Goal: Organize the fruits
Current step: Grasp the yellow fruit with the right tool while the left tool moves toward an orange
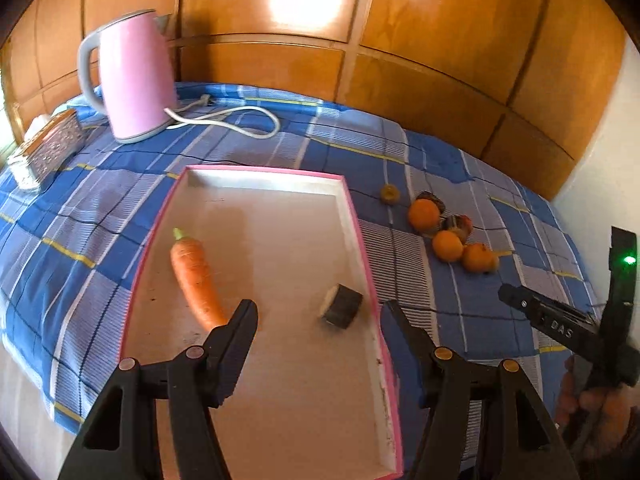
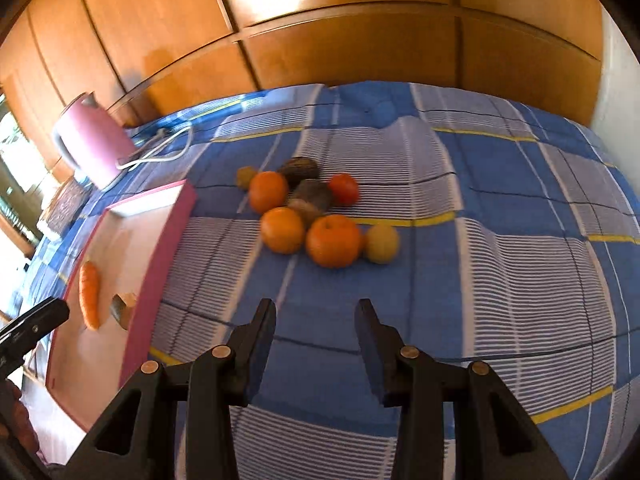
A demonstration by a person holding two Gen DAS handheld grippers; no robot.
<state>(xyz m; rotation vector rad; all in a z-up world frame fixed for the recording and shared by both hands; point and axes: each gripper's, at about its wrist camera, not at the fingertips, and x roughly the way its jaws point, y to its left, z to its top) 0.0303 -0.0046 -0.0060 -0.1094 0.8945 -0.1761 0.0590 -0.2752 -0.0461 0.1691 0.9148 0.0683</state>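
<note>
A pink-rimmed white tray (image 1: 356, 216) lies on the blue plaid cloth; it holds a carrot (image 1: 194, 276) and a dark cut piece (image 1: 341, 305). My left gripper (image 1: 318, 312) is open and empty, low over the tray's near part. A pile of fruit lies right of the tray: three oranges (image 2: 333, 240), a red tomato (image 2: 344, 189), a yellowish fruit (image 2: 382, 243) and dark brown pieces (image 2: 312, 194). My right gripper (image 2: 316, 312) is open and empty, short of the pile. The tray (image 2: 160, 256) and carrot (image 2: 89, 294) also show in the right wrist view.
A pink kettle (image 1: 130, 76) with a white cord (image 1: 240, 118) stands at the back left. A patterned box (image 1: 54, 146) sits at the far left edge. Wooden panels (image 1: 400, 60) rise behind the table. The right gripper (image 1: 560, 320) shows at the right.
</note>
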